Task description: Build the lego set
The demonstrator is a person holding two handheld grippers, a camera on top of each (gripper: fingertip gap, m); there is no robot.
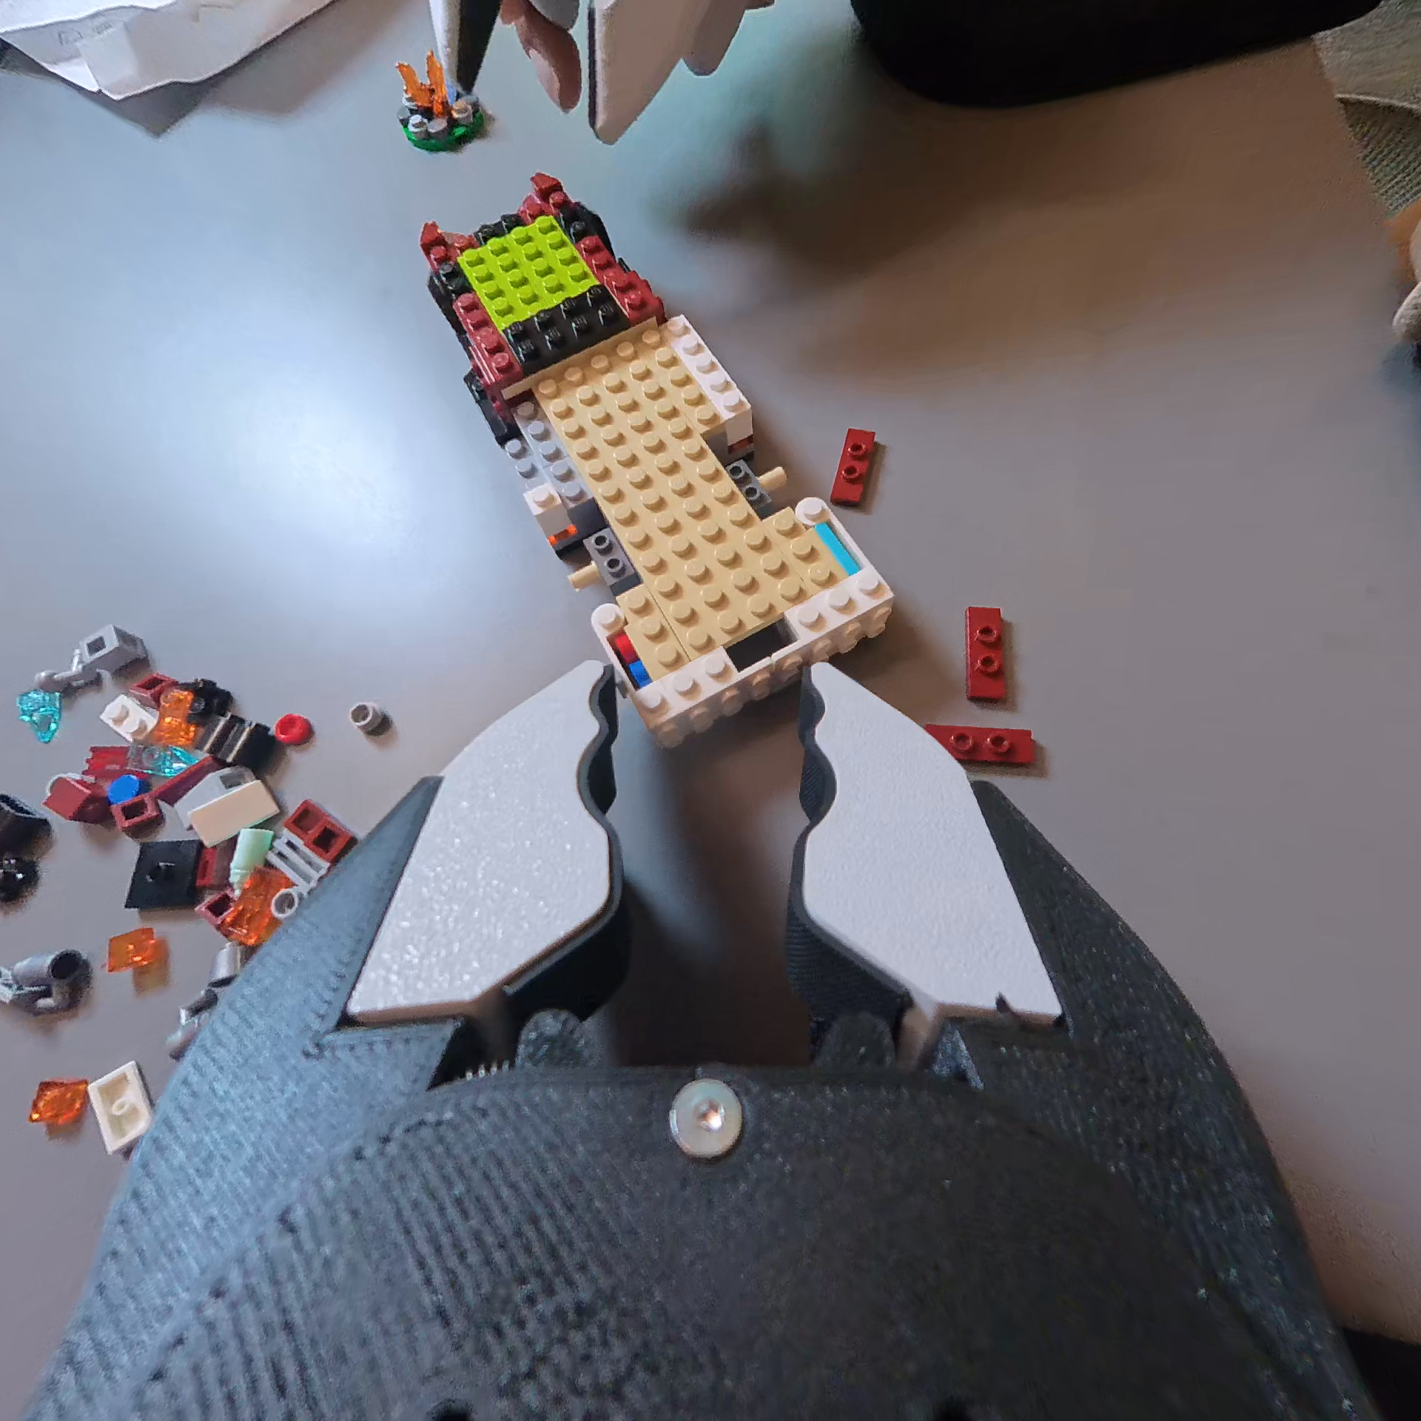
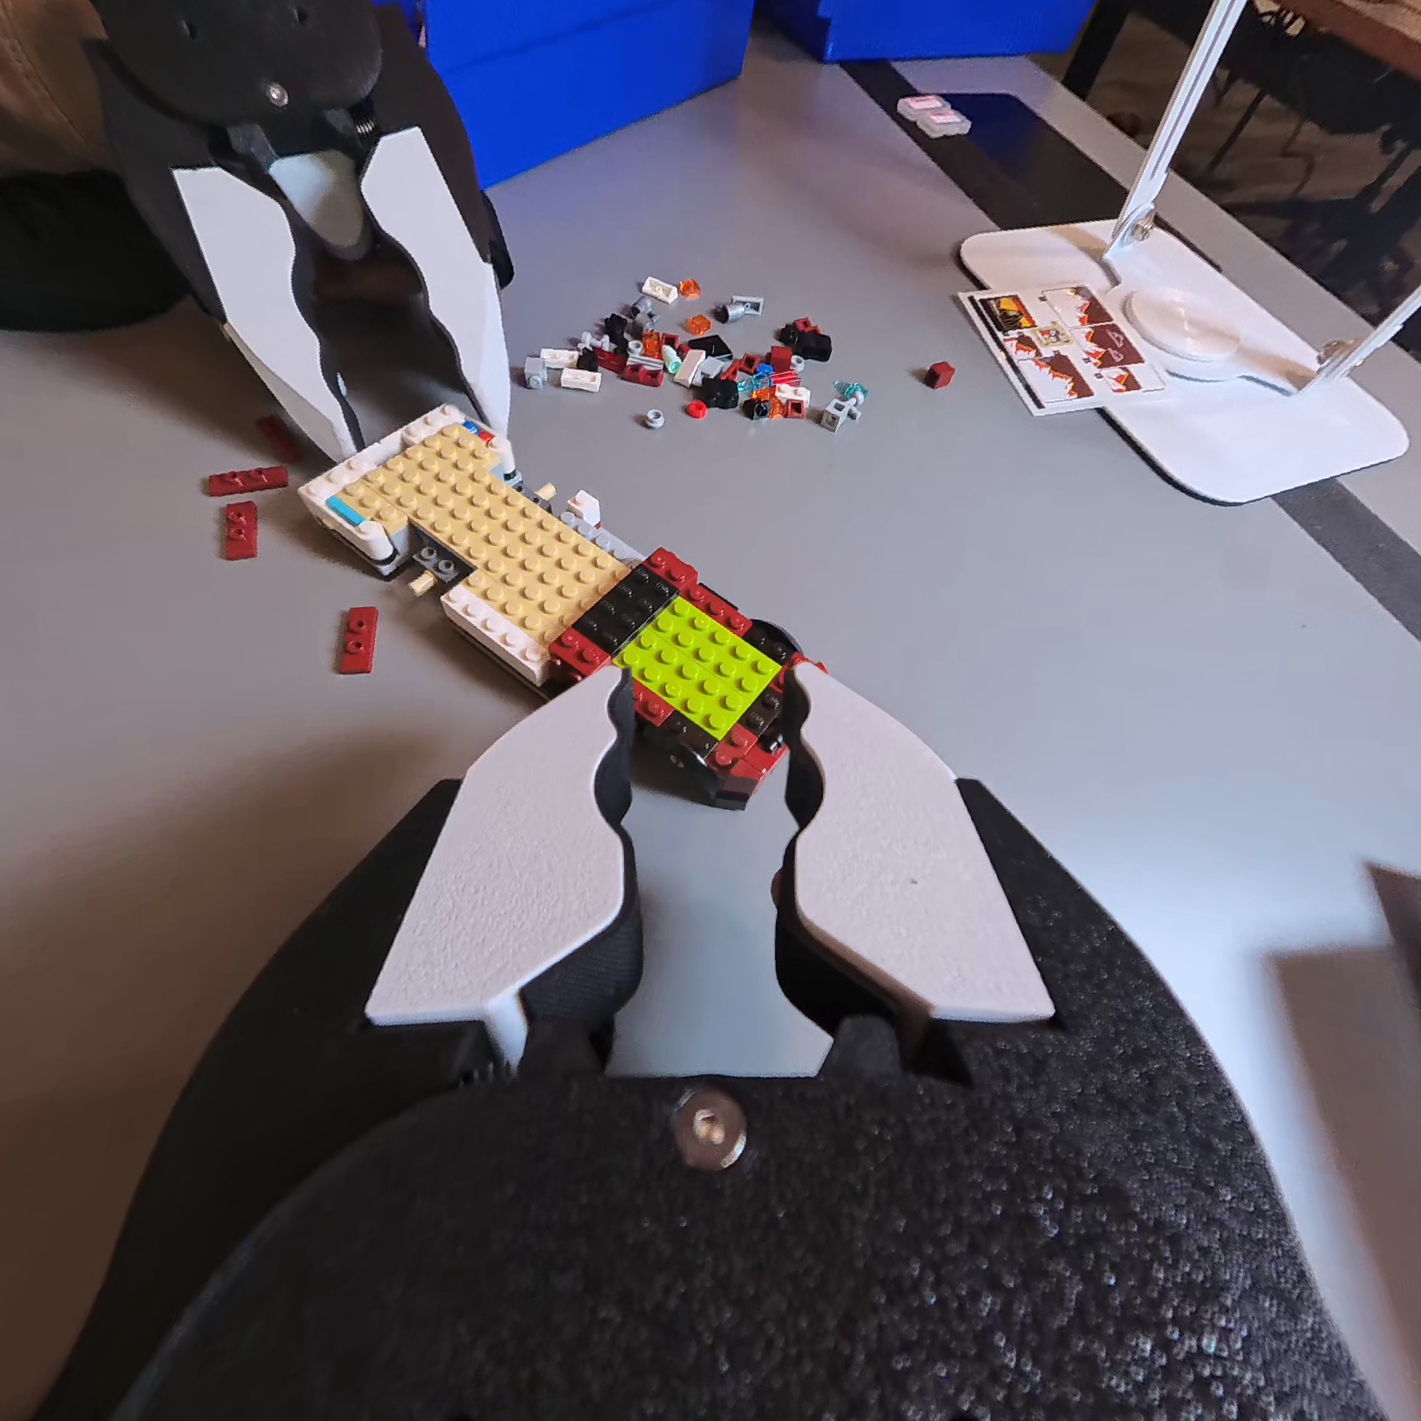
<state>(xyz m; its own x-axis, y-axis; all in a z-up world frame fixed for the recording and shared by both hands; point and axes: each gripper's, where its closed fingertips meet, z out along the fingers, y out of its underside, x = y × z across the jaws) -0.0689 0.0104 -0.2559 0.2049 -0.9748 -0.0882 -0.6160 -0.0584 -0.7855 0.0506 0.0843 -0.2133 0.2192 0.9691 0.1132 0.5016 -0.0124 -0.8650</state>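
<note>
Two hand-held grippers are working over a grey surface [image 2: 1000, 692], which is carrying everything noted below. Blue boxes [image 2: 584, 77] are standing along its far edge, and a white stand base [image 2: 1269, 400] is sitting to the right.

The left hand-held gripper [image 1: 707, 677] is standing spread at the white end of a long brick build [image 1: 653, 492]. One fingertip is sitting at the corner with the red and blue pieces, the other in front of the middle of the end wall. It is not pinching anything; whether the tips are touching the wall cannot be told.

The right hand-held gripper [image 2: 707, 684] is hovering spread over the opposite end, the lime and dark red one. The left wrist view is showing its tips raised clear of the bricks, so it is holding nothing.

The build is lying flat on the middle of the surface. Its tan, black and lime decks are joined in one piece, and their studs are showing bare.

A sticker sheet [image 2: 1061, 346] is lying partly on the stand base. A pile of loose pieces [image 2: 692, 361] is lying unattached beyond the build. Several dark red plates [image 1: 984, 653] are lying singly beside the white end. A small flame piece on a green disc [image 1: 442, 108] is standing apart.
</note>
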